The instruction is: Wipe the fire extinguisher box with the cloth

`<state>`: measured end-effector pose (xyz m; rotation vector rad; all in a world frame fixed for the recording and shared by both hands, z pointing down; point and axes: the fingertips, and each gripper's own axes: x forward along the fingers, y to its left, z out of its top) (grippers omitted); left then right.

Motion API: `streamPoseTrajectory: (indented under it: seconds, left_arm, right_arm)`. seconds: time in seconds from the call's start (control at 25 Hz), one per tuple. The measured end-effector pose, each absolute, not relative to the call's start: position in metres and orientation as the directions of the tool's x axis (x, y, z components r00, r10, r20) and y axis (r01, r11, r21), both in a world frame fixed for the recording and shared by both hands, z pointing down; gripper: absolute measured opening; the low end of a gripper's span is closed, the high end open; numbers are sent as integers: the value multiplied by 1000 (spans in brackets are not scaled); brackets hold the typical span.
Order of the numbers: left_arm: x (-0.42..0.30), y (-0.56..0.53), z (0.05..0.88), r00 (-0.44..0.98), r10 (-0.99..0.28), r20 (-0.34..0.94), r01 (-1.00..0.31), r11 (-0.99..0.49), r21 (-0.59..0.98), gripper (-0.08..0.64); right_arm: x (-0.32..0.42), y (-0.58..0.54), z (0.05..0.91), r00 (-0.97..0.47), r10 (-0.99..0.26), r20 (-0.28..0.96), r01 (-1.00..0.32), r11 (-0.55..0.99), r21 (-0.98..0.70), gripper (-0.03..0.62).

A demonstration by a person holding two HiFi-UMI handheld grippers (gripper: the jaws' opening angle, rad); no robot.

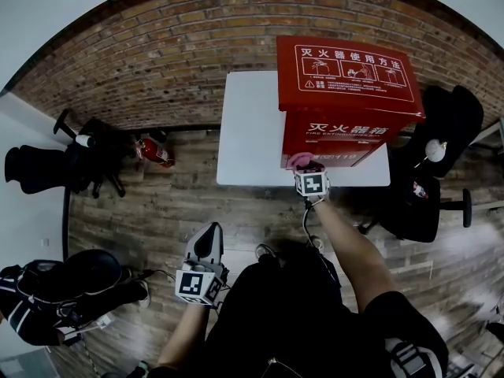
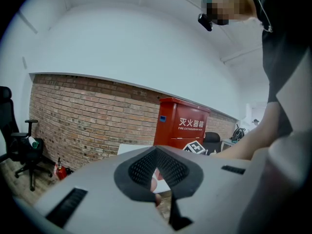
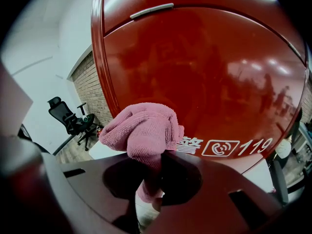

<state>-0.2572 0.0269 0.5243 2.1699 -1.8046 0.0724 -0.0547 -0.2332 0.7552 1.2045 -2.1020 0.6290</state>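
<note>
Head view: the fire extinguisher box (image 1: 346,93), red with white print on its lid and front, stands on a white table (image 1: 248,132) set against a brick wall (image 1: 157,53). The right hand-held gripper (image 1: 304,168) is held out at arm's length to the lower front panel of the box, at the near table edge. A pink cloth (image 1: 300,161) sits at its tip, between the hand-held gripper and the panel.

Right gripper view: the jaws are pinching the cloth (image 3: 144,130). A narrow tail runs down between them and the bunched bulk stands out ahead of the tips. Directly behind the cloth is the glossy red front of the box (image 3: 204,82), with the white "119" print just to the right of the bundle. Cloth and panel are very close; actual contact cannot be confirmed.

The left hand-held gripper (image 1: 208,235) is held low near the person's body, over the wooden floor (image 1: 157,211), well apart from table and box. In the left gripper view its jaws (image 2: 157,150) are pressed together with nothing between them; the box (image 2: 183,126) shows far ahead.

A small red extinguisher (image 1: 155,152) lies on the floor by the wall, left of the table. Black office chairs (image 1: 47,168) stand further left.
</note>
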Motion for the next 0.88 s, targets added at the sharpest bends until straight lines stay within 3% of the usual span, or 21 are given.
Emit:
streamPoseTrajectory:
  seconds: [0.88]
  left_arm:
    - [-219, 30, 508, 212, -957, 197, -957, -163, 240, 23]
  right_arm:
    - [-19, -239, 758, -384, -573, 724, -871, 486, -77, 77]
